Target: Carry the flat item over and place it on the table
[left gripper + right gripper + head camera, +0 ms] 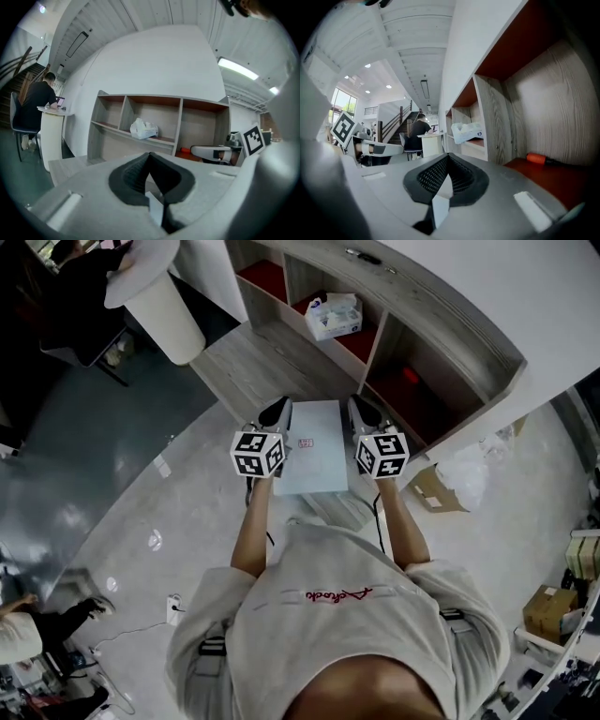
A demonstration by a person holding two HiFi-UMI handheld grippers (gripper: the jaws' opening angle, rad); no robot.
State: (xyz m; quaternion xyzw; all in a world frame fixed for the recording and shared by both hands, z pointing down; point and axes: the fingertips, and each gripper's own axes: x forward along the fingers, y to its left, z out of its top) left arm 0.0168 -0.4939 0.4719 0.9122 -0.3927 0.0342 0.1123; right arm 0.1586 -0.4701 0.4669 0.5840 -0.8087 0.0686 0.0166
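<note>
The flat item (314, 448) is a pale rectangular board with a small red mark, held level in front of the person's chest. My left gripper (275, 414) is shut on its left edge. My right gripper (367, 412) is shut on its right edge. In the left gripper view the jaws (150, 157) are closed, with a white sliver of the flat item (155, 207) between them. The right gripper view shows the same: closed jaws (447, 159) on a white edge of the flat item (440, 206). A grey wood-grain table top (255, 362) lies just beyond the item, in front of the shelves.
A curved shelf unit (441, 329) with red-lined compartments stands ahead, holding a tissue pack (333, 315) and an orange object (536, 158). Cardboard boxes (431, 489) and a plastic bag sit at the right. A white round counter (155, 287) with a seated person is at the far left.
</note>
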